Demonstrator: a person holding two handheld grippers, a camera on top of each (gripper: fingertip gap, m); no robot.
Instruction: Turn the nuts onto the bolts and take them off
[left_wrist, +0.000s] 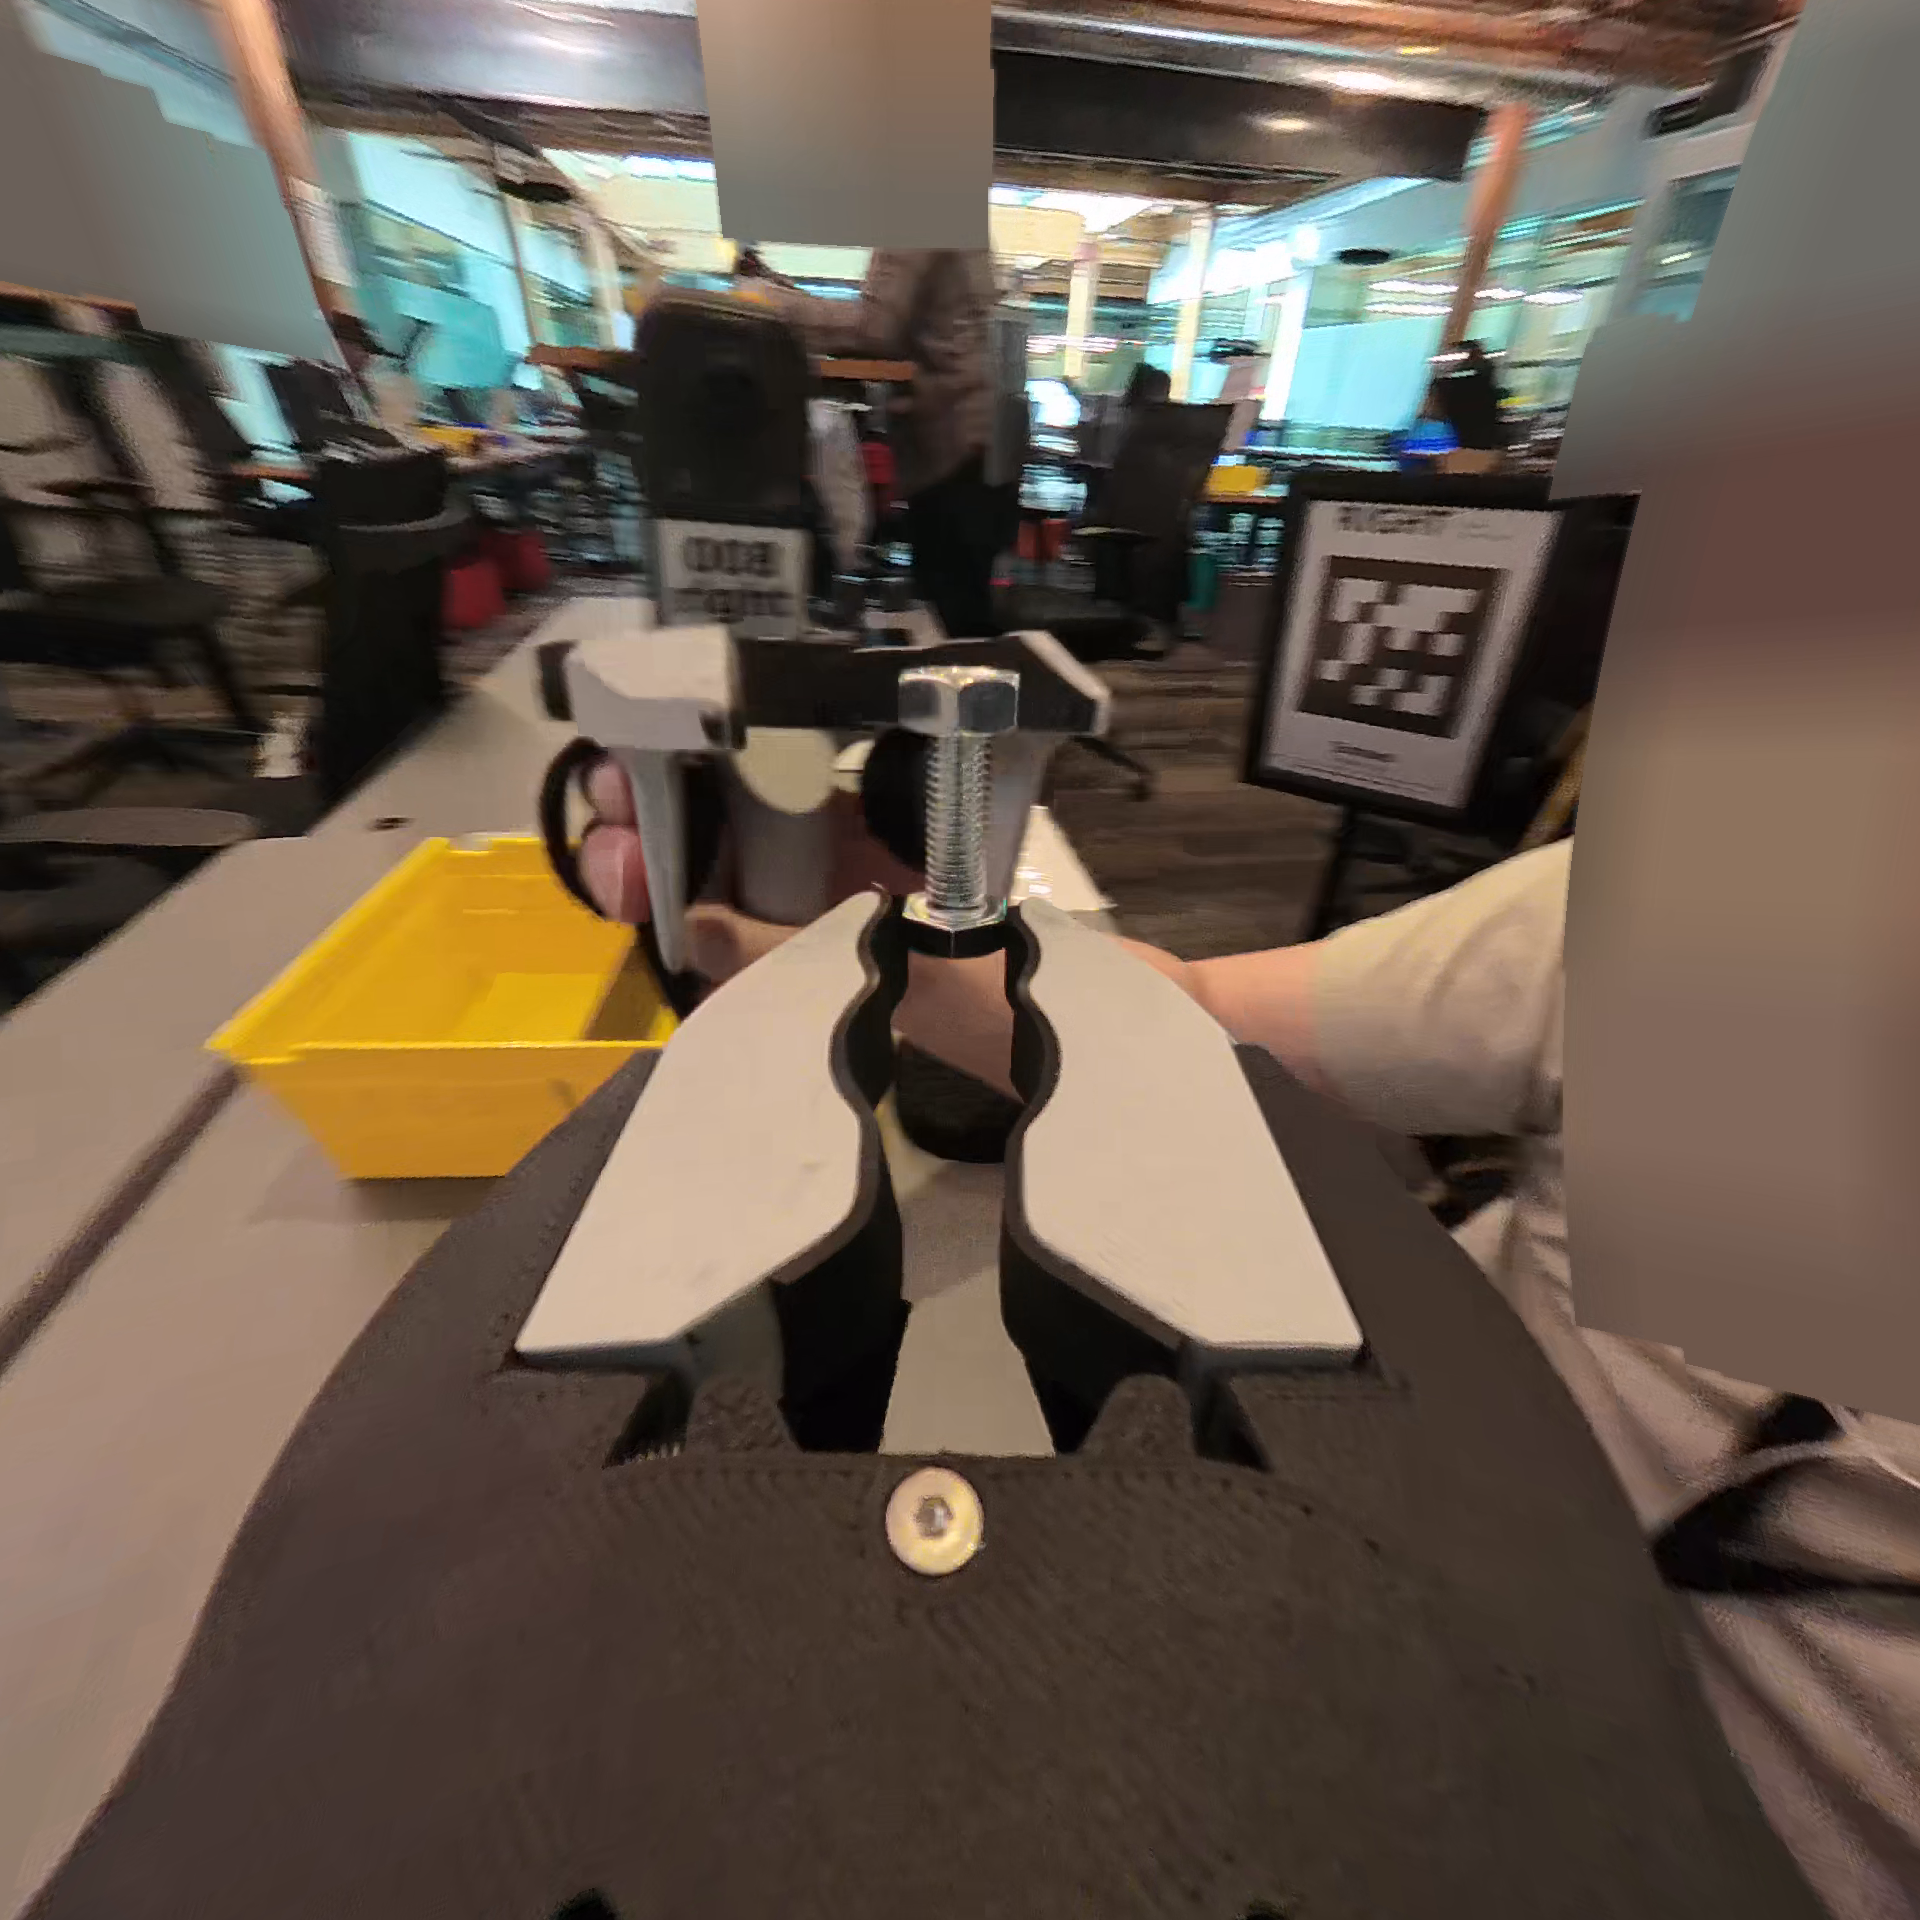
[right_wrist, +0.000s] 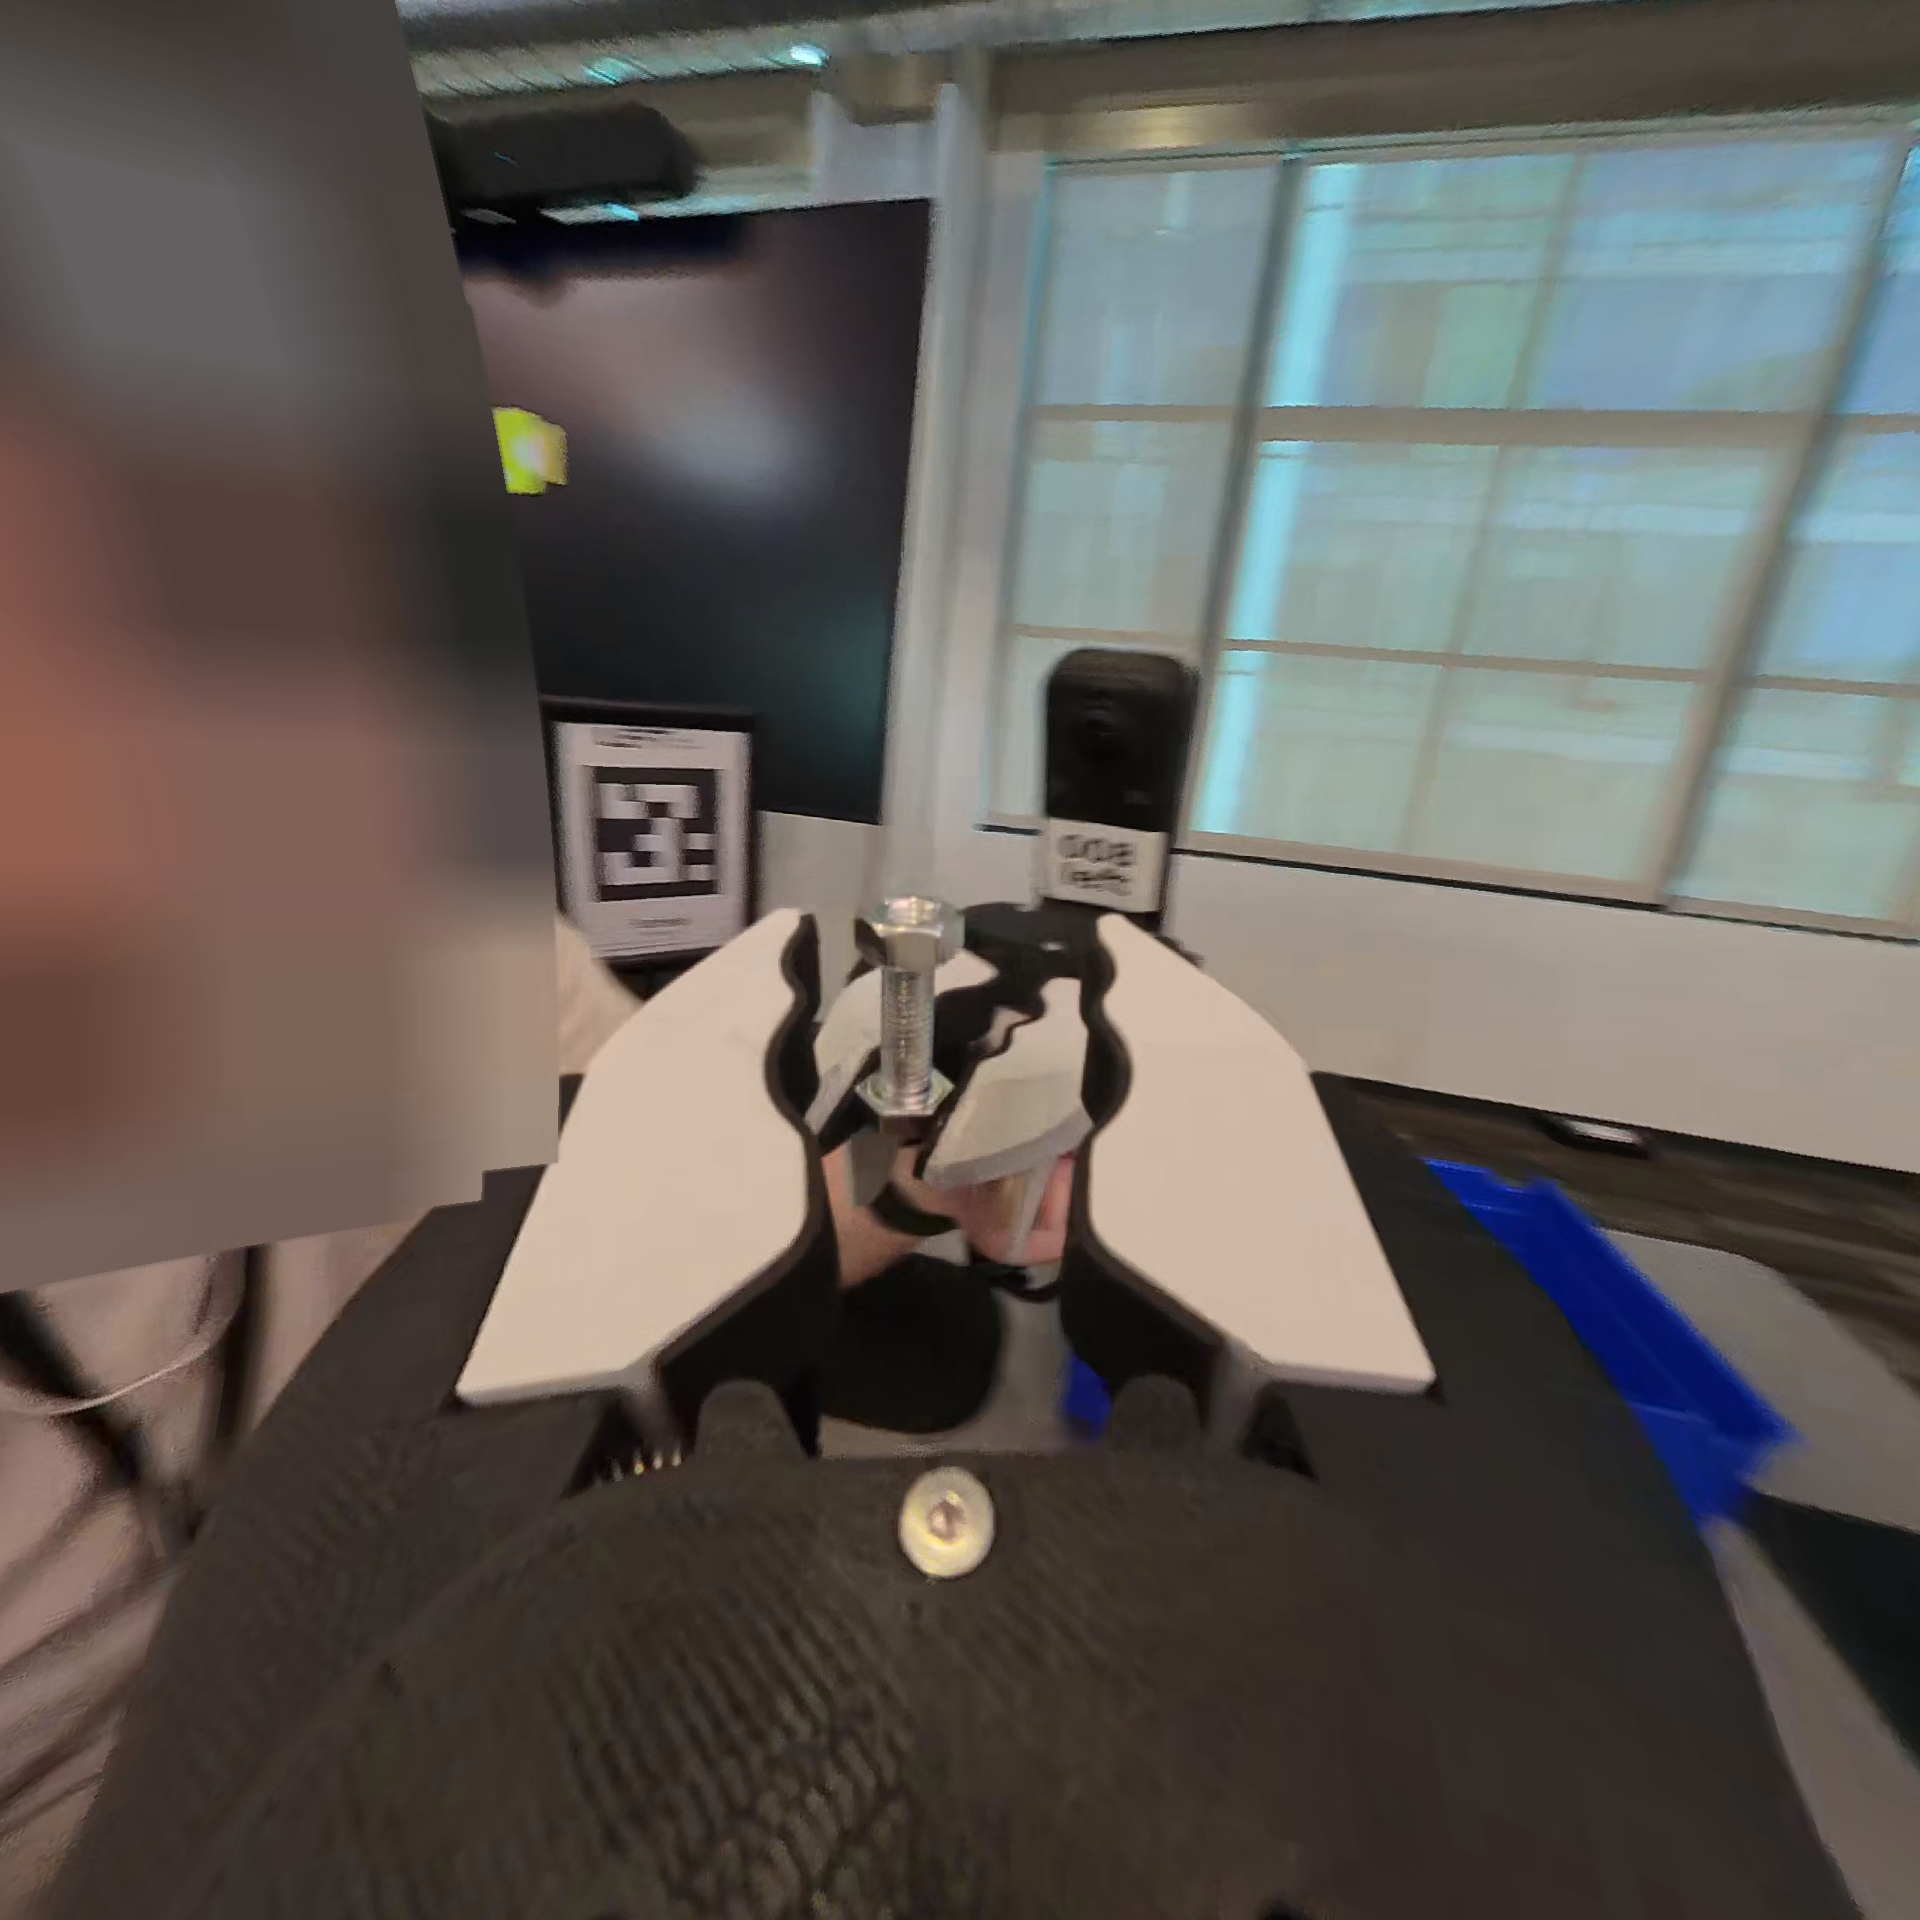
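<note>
A silver bolt (left_wrist: 958, 810) stands upright, head up, with a silver nut (left_wrist: 951, 916) on the low end of its thread. My left gripper (left_wrist: 951, 930) is shut on the nut and holds bolt and nut in the air above the table. My right gripper (right_wrist: 954, 925) is open, its fingertips on either side of the bolt's head (right_wrist: 909, 928) with a gap to each. In the left wrist view the right gripper (left_wrist: 831, 686) shows behind the bolt. In the right wrist view the left gripper (right_wrist: 904, 1112) shows below, closed on the nut (right_wrist: 902, 1093).
A yellow bin (left_wrist: 416, 1049) sits on the grey table (left_wrist: 104, 1143) to the left. A blue bin (right_wrist: 1621, 1309) sits at the right. Black-and-white marker boards (left_wrist: 1392, 644) (right_wrist: 655, 831) stand nearby. A person's sleeve (left_wrist: 1455, 987) is at the right. People and chairs stand far behind.
</note>
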